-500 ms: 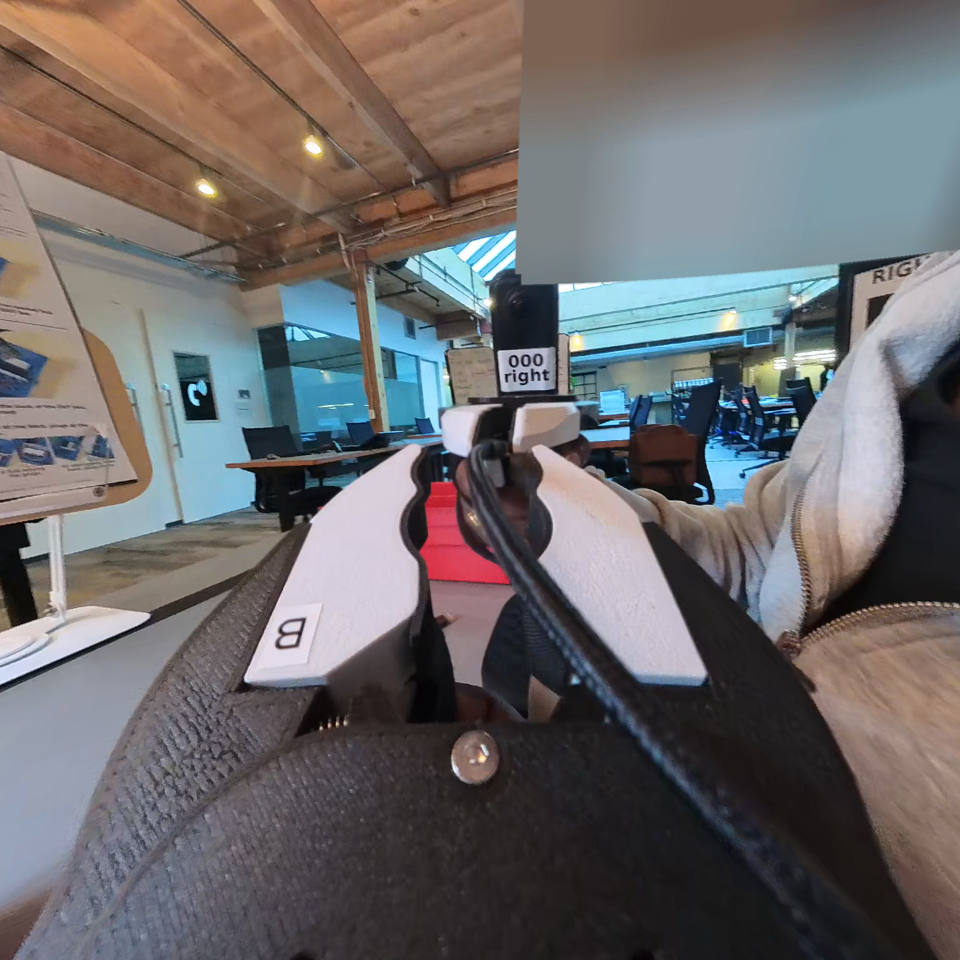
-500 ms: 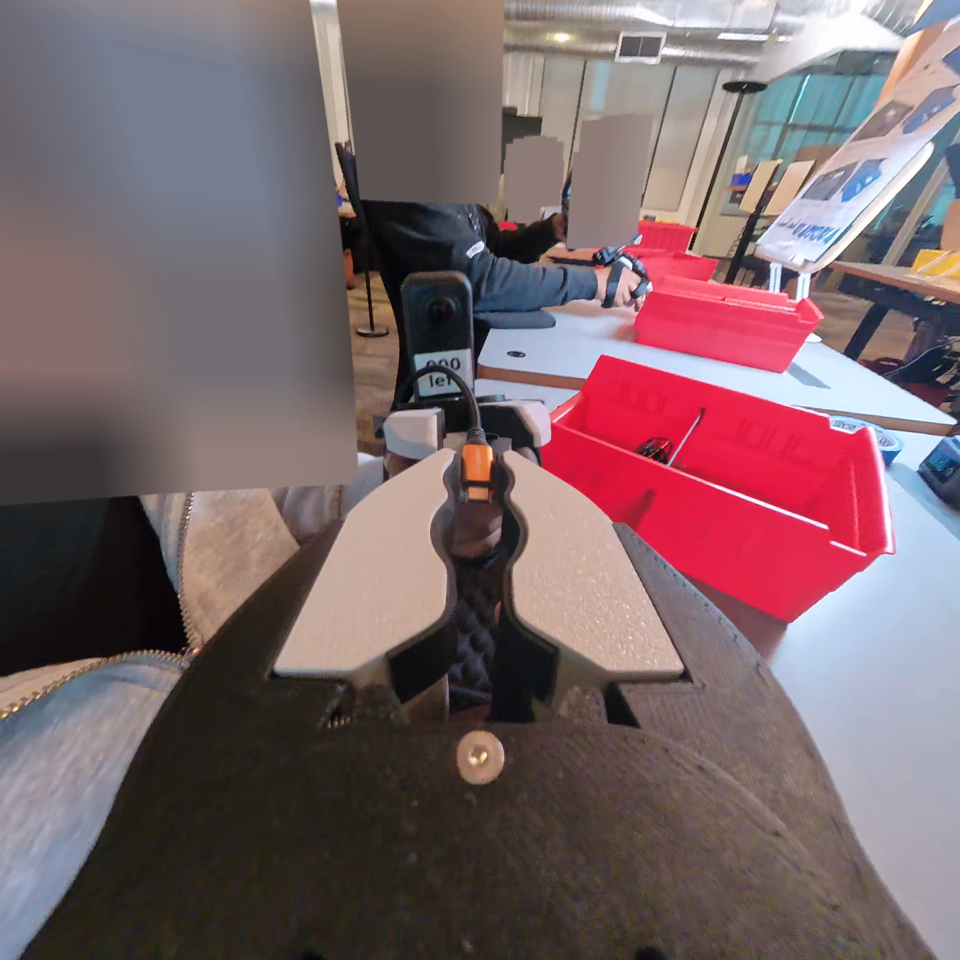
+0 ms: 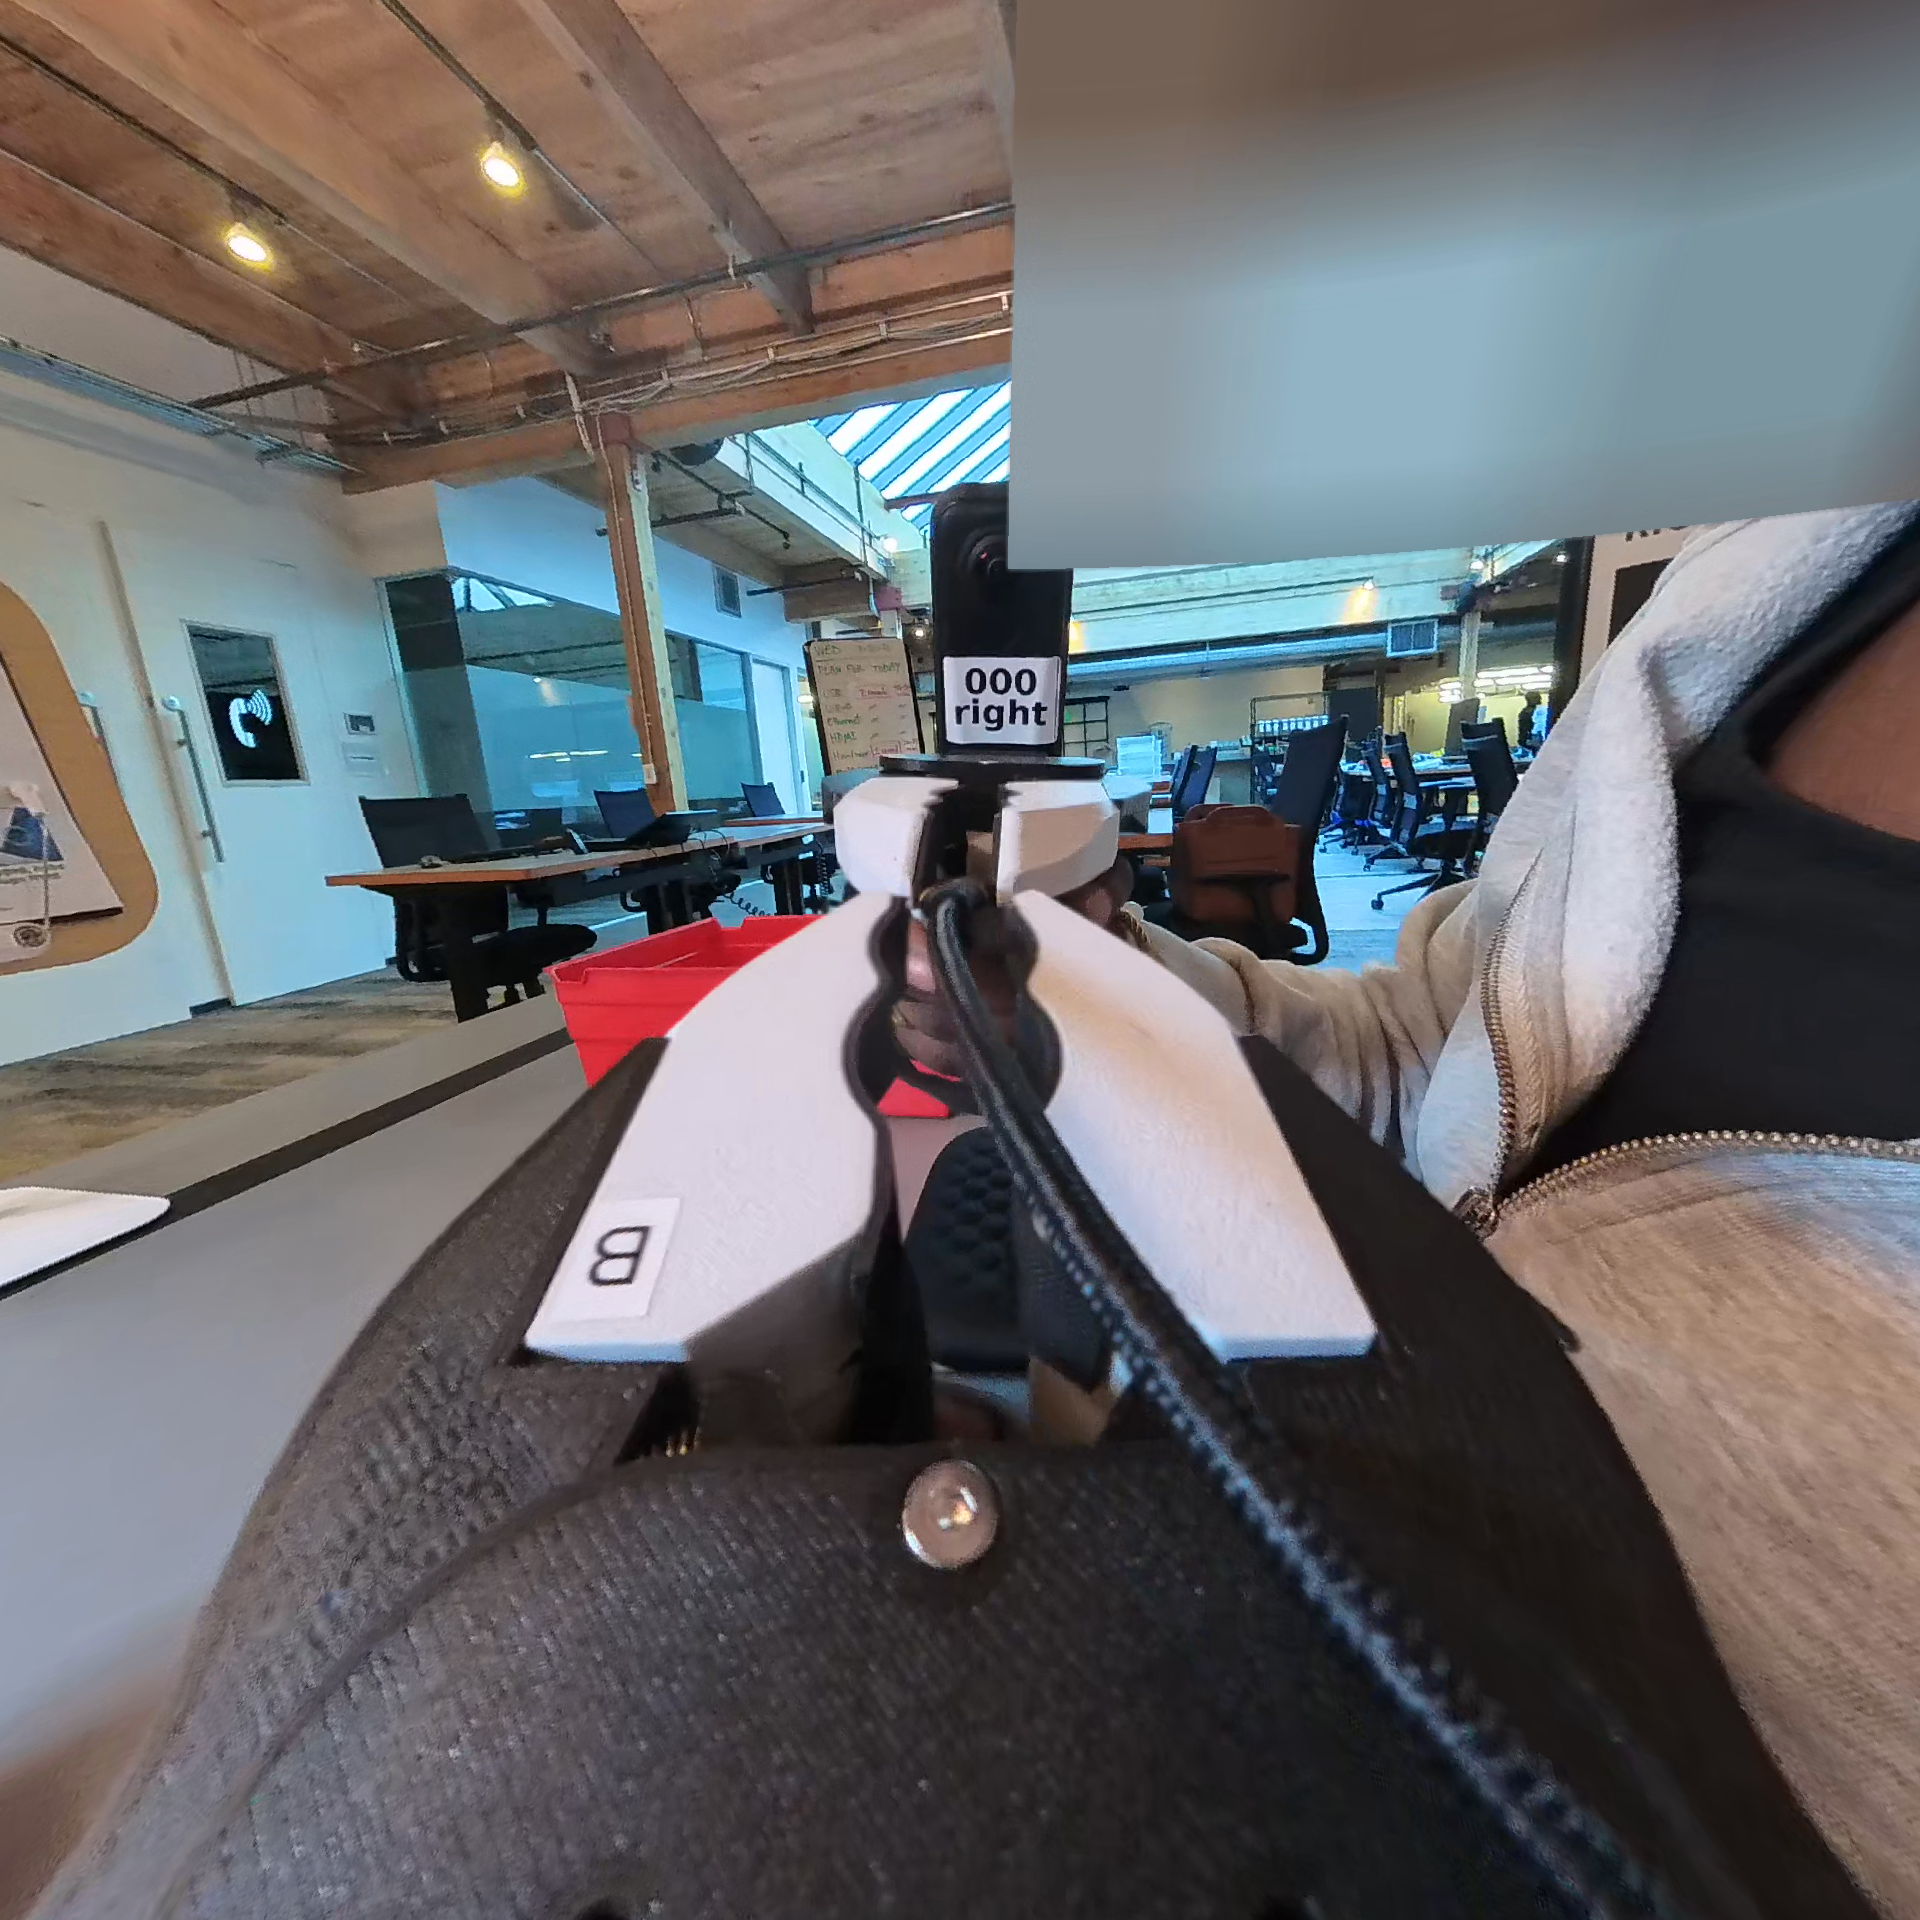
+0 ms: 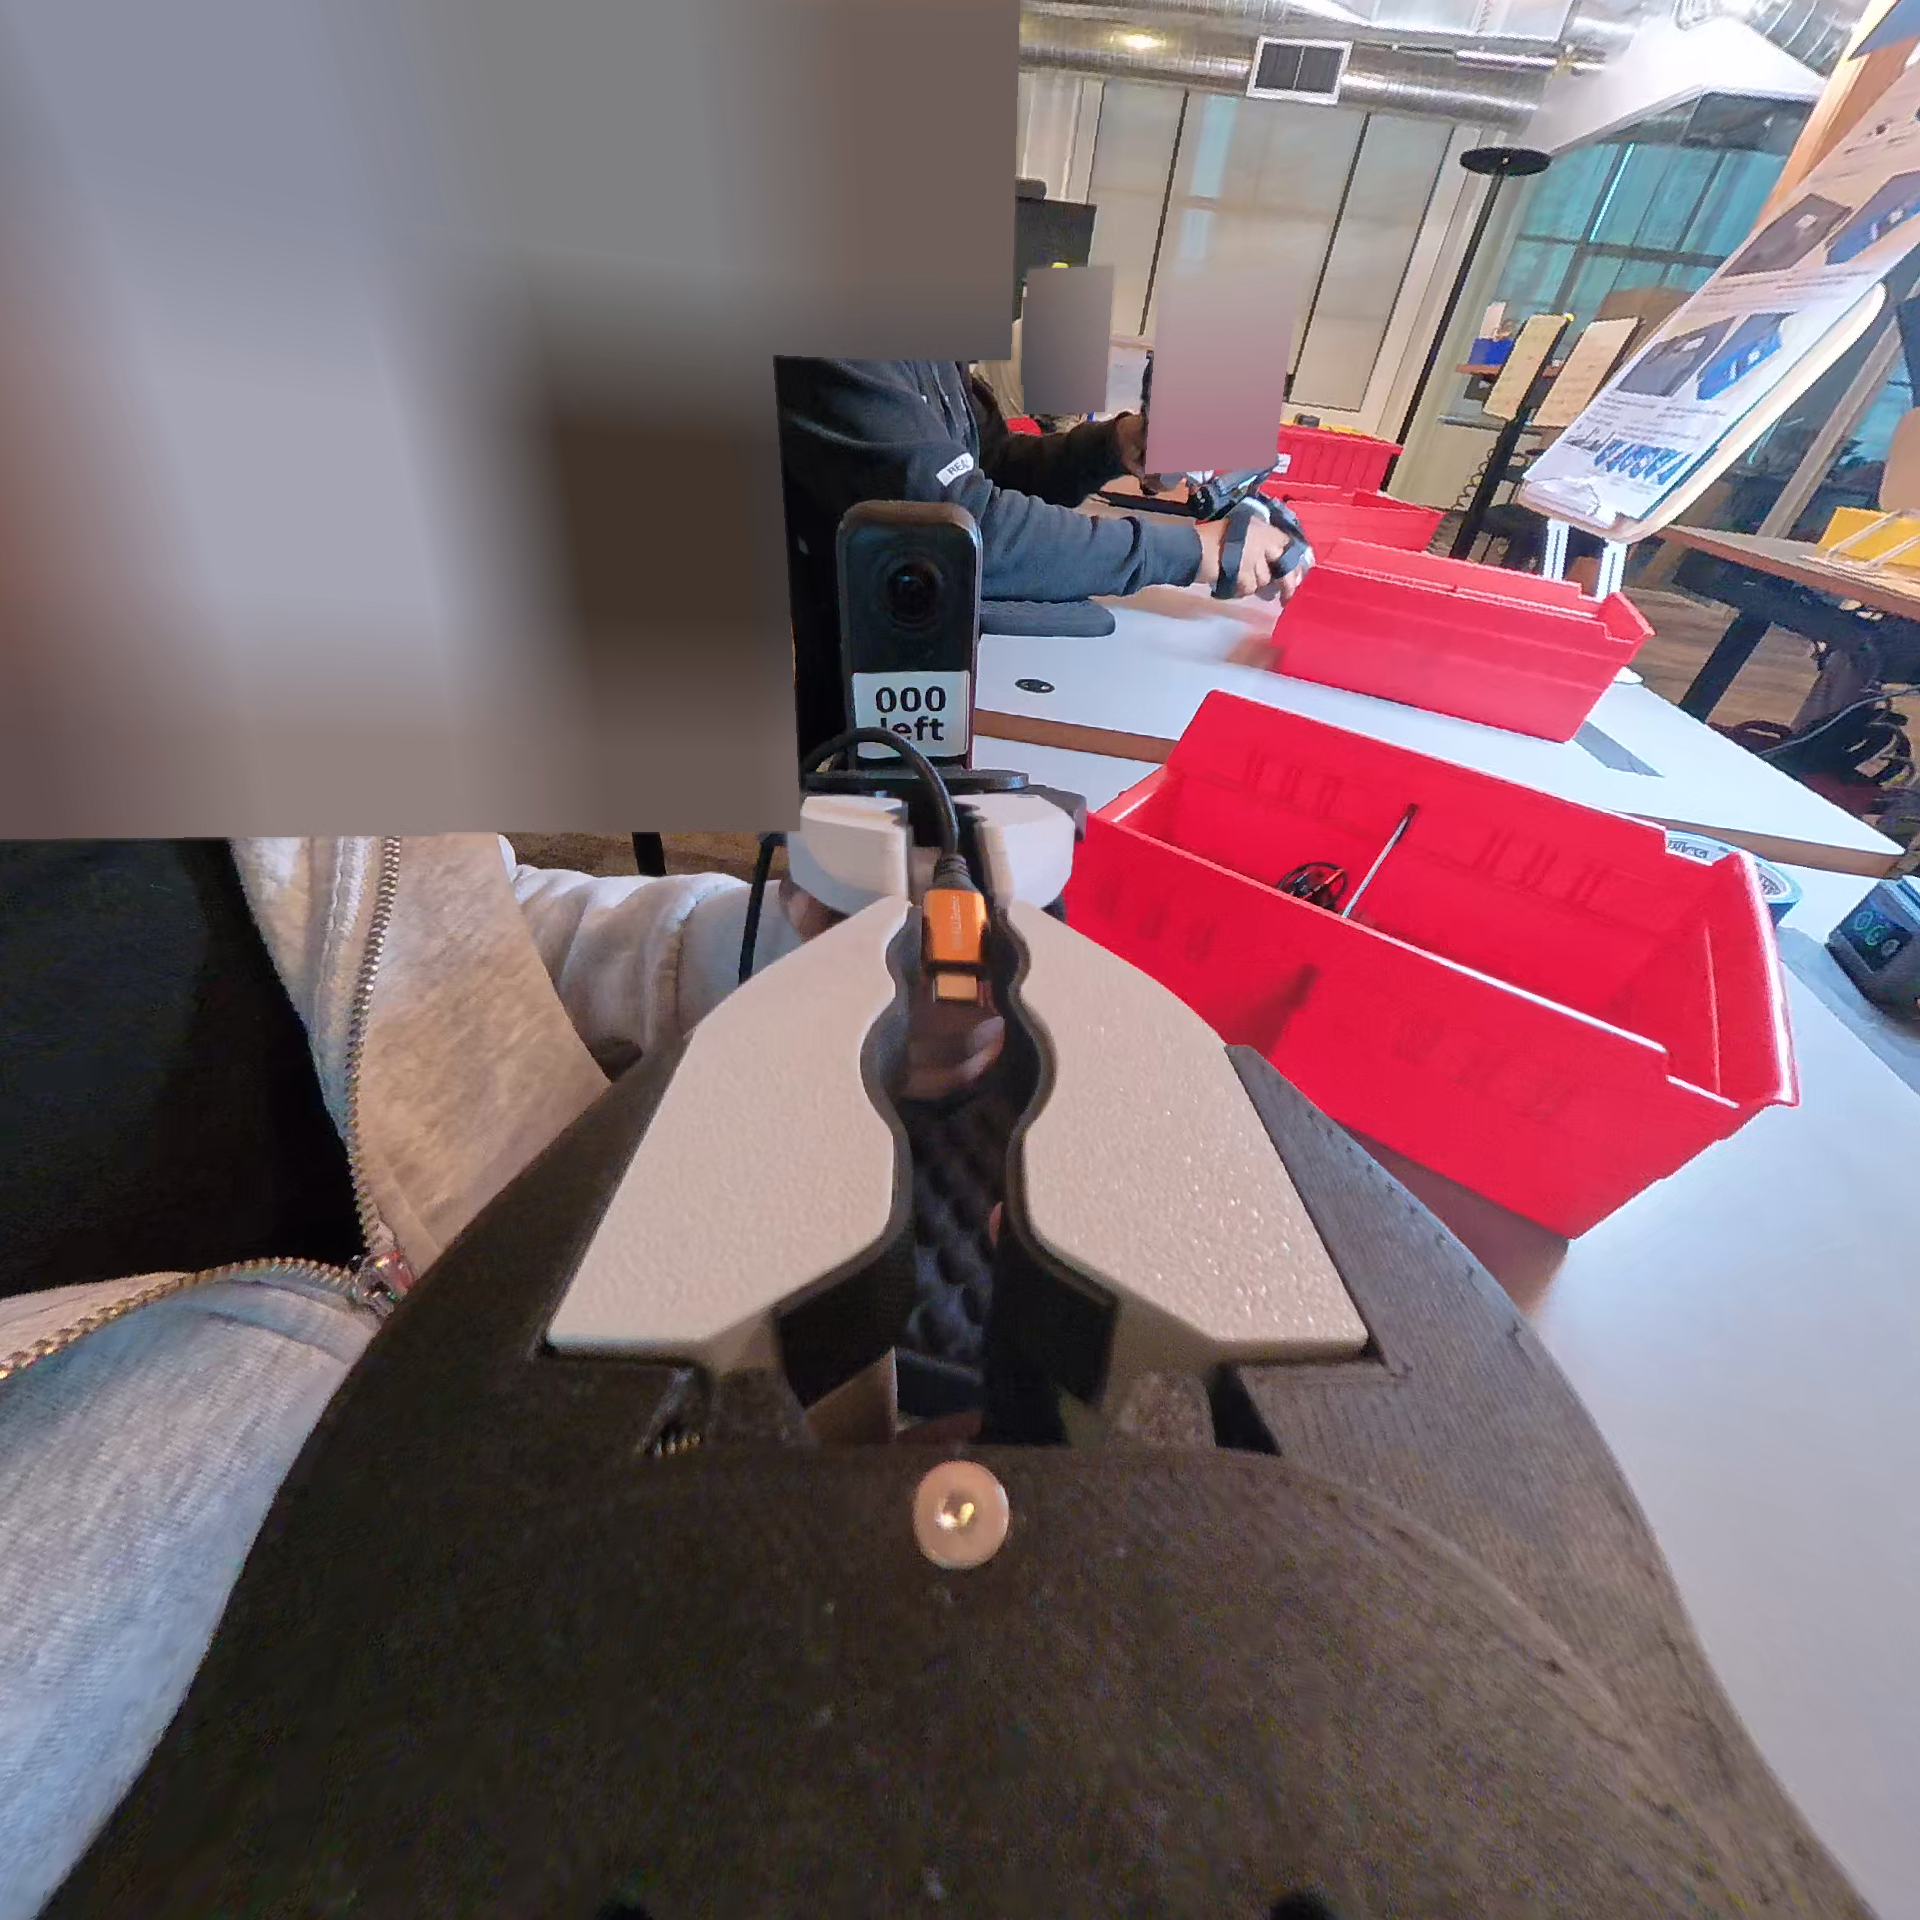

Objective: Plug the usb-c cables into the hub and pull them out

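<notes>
Underneath both tools runs a pale grey counter (image 4: 1714, 1403), stretching off to the right of the right hand-held gripper (image 4: 951, 930) and to the left of the left hand-held gripper (image 3: 951, 914). A person in a light grey zip hoodie (image 3: 1662, 1351) fills the side of each wrist view nearest the body. An open red bin (image 4: 1455, 1039) stands on the counter just right of the right hand-held gripper's fingers; in the left wrist view it shows beyond and slightly left of the left hand-held gripper's fingertips. A thin dark rod (image 4: 1382, 862) leans inside it, next to a small dark object too blurred to make out. A second red bin (image 4: 1455, 644) sits farther ahead on the neighbouring counter, where another person's dark sleeve (image 4: 1039, 520) reaches toward it.

The two hand-held grippers point at each other, tips nearly meeting, each with a black camera standing behind its fingers. The left one has its white fingers pressed together on a black braided cable (image 3: 1091, 1299), which leaves the tips and trails back along the right finger toward the lower right of that view. The right one is pinching the cable's orange connector (image 4: 954, 920) between its fingertips, the bare metal plug end pointing back toward its own camera. From the connector's far end the black cable arcs up and over toward the left hand-held gripper's fingers.
</notes>
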The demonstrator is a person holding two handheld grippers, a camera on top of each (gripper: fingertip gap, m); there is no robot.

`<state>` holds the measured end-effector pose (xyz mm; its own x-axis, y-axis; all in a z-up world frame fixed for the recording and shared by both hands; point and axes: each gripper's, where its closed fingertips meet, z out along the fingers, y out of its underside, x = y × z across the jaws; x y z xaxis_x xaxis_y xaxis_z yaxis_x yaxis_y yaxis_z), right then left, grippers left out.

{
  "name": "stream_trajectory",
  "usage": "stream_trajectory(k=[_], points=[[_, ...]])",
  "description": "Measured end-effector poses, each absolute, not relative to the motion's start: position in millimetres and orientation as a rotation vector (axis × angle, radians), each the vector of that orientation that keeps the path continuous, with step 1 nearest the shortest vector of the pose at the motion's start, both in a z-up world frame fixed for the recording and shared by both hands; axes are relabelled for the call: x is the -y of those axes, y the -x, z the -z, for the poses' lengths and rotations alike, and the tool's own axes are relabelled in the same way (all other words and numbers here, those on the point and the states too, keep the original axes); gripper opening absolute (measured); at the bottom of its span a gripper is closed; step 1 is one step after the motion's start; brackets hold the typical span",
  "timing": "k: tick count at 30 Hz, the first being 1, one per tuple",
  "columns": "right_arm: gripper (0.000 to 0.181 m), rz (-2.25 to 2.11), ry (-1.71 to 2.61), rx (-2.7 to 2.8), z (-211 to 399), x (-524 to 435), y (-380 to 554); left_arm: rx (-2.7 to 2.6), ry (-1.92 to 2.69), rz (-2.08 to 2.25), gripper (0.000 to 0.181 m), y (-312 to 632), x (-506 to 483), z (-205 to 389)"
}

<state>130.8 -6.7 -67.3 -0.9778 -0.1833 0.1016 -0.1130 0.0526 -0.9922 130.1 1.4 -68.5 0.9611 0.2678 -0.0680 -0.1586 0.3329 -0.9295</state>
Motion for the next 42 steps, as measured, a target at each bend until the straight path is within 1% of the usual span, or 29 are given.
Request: stream_trajectory(k=[1, 6, 8, 9, 12, 14, 21, 22, 24, 25, 28, 34, 42], points=[[0.011, 2.102, 0.315, -2.241, 67.9, 6.7, -130.9, 0.105, 1.196, -0.279, 0.012, -129.9, -1.4, 68.1], [0.012, 2.121, 0.28, -2.226, 67.9, 7.1, -129.8, 0.111, 1.178, -0.261, 0.012, -128.9, -0.8, 68.2], [0.021, 2.128, 0.241, -2.205, 67.9, 6.2, -128.3, 0.103, 1.159, -0.246, 0.012, -130.8, -0.2, 66.9], [0.022, 2.13, 0.23, -2.192, 68.3, 4.9, -127.7, 0.107, 1.15, -0.244, 0.011, -130.4, 0.6, 66.0], [0.019, 2.159, 0.23, -2.159, 67.5, 1.3, -127.7, 0.117, 1.16, -0.252, 0.011, -128.5, 0.3, 68.0], [0.013, 2.159, 0.239, -2.166, 68.0, 0.7, -128.3, 0.115, 1.162, -0.251, 0.011, -128.8, -0.7, 68.8], [0.012, 2.128, 0.282, -2.194, 70.7, -0.2, -131.2, 0.111, 1.169, -0.218, 0.012, -131.1, -2.9, 70.4], [0.011, 2.108, 0.291, -2.202, 72.5, -0.1, -132.4, 0.105, 1.186, -0.209, 0.014, -132.3, -4.2, 72.1], [0.012, 2.08, 0.299, -2.239, 77.3, 2.1, -132.8, 0.097, 1.234, -0.209, 0.023, -133.4, -8.2, 77.7], [0.012, 2.078, 0.301, -2.247, 78.2, 3.1, -132.9, 0.096, 1.247, -0.217, 0.023, -133.4, -9.3, 79.3], [0.011, 2.084, 0.291, -2.243, 78.0, 4.0, -132.5, 0.106, 1.232, -0.215, 0.013, -131.6, -6.0, 77.8], [0.013, 2.09, 0.226, -2.222, 79.4, 2.6, -127.6, 0.119, 1.242, -0.246, 0.013, -128.1, -2.7, 79.0], [0.011, 2.111, 0.273, -2.24, 78.6, 0.0, -128.3, 0.123, 1.249, -0.233, 0.013, -128.4, -3.9, 80.5]])
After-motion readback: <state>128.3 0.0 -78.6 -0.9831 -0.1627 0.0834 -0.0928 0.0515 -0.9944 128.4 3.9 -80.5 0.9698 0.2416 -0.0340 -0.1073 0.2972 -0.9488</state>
